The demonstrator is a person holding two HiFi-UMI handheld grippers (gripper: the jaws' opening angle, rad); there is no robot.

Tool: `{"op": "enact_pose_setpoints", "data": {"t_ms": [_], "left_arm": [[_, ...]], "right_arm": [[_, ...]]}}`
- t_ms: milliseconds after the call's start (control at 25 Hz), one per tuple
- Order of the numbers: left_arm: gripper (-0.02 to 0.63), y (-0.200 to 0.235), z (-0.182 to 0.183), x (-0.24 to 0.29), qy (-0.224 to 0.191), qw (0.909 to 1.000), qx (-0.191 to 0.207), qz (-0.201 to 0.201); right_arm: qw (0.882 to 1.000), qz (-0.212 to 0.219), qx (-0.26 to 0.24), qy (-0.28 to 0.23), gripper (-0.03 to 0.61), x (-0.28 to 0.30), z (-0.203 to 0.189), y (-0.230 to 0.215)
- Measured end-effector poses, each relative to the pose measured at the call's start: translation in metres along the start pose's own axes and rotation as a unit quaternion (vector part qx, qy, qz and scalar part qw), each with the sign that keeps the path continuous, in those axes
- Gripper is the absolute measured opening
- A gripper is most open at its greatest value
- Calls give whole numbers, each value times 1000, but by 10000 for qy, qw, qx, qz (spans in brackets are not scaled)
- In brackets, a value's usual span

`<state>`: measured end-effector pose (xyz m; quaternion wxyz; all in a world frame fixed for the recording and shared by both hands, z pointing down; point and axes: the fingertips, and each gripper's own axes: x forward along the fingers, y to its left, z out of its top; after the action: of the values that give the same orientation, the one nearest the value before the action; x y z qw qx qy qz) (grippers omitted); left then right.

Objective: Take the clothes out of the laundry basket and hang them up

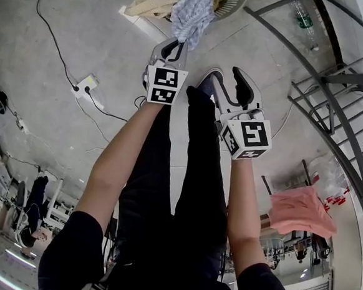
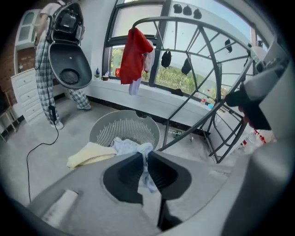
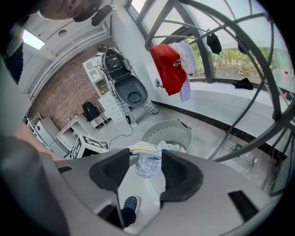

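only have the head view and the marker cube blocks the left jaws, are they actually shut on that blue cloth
observer: yes. In the left gripper view, the left gripper has its jaws shut on a fold of the blue cloth.
operator: and the right one, holding anything
observer: no. The right gripper has its jaws apart with nothing between the pads, and the cloth hangs beyond them.
operator: basket's cut off at my top edge, any clothes in it
observer: what shows of the inside of the laundry basket is bare ribs. A cream towel lies outside it on the floor.
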<state>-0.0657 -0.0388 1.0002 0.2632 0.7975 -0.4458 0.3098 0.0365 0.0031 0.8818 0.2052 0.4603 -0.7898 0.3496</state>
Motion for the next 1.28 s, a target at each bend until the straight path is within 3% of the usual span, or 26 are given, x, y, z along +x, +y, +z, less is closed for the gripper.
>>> {"op": "enact_pose_setpoints", "data": {"t_ms": [200, 360, 840, 1080, 1280], "left_arm": [[41, -5, 60, -41, -257, 9994, 126, -177], [41, -18, 111, -82, -452, 9964, 518, -494], [41, -55, 290, -230, -1362, 9771, 1176, -1131], [41, -90, 348, -322, -1501, 9670, 1355, -1547], [41, -107, 396, -400, -1713, 9548, 1591, -1833]], "right_arm": [[9999, -78, 115, -97, 217, -21, 29, 9], [9991, -164, 307, -236, 216, -41, 47, 15], [9968, -434, -131, -657, 212, -99, 130, 50], [9921, -735, -795, -638, 209, -129, 165, 73], [9769, -1123, -1721, -595, 210, -142, 185, 81]]}}
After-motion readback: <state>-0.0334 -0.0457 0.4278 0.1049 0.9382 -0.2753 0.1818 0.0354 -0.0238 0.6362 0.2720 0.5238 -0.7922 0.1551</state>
